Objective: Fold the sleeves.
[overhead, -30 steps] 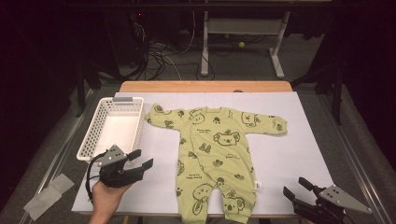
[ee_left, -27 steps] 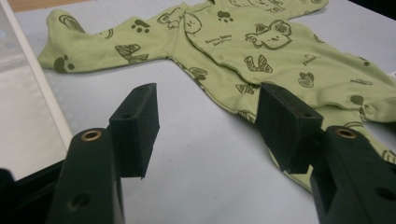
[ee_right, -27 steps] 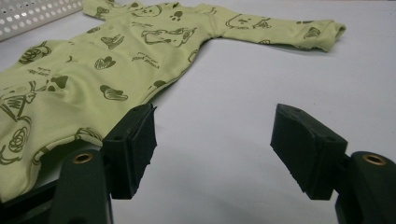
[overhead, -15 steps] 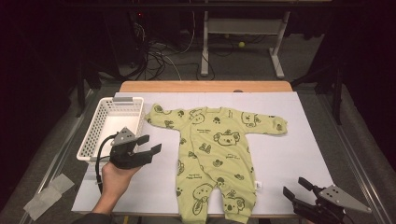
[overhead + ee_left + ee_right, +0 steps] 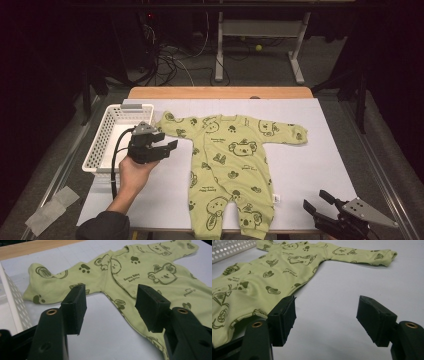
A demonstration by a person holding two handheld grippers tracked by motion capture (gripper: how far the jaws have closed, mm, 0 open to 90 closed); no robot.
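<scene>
A light green baby onesie with koala prints lies flat on the white sheet, arms spread, legs toward the front edge. My left gripper hovers between the basket and the onesie's left sleeve, pointing at the garment. In the left gripper view its jaws stand open over bare sheet with the sleeve and chest of the onesie just beyond; they have just been closing slightly, with nothing between them. My right gripper rests at the front right corner, open and empty, beside the onesie.
A white perforated basket stands at the sheet's left edge, right beside the left gripper, its wall showing in both gripper views. A wooden table edge runs along the back. Cables and desk legs lie on the floor beyond.
The left hand has moved from near the front edge toward the back and right, ending beside the basket close to the onesie's sleeve. The right gripper has stayed put.
</scene>
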